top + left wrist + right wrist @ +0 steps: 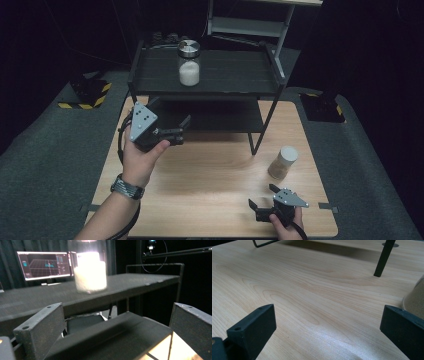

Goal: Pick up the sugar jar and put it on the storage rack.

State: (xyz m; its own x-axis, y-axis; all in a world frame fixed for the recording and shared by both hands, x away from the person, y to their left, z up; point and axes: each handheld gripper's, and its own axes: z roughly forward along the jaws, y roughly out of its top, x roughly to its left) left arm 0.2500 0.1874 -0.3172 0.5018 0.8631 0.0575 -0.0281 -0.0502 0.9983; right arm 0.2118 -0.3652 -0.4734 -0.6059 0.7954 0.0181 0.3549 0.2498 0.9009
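A glass jar of white grains (189, 64) with a metal lid stands on the top shelf of a black rack (235, 75). My left gripper (170, 113) is open and held in the air at the rack's front left, level with the lower shelf (225, 116). In the left gripper view the jar of white grains (90, 272) stands ahead and above my open left gripper (117, 322). A jar of sand-coloured grains (283, 162) with a pale lid stands on the wooden table (210, 175). My right gripper (262, 196) is open, low over the table's front edge, just short of that jar (415, 300).
The rack's front right leg (256, 145) stands on the table left of the sand-coloured jar; the same rack leg (383, 258) rises ahead in the right gripper view. A lit monitor (43, 263) stands behind the rack. Grey carpet surrounds the table.
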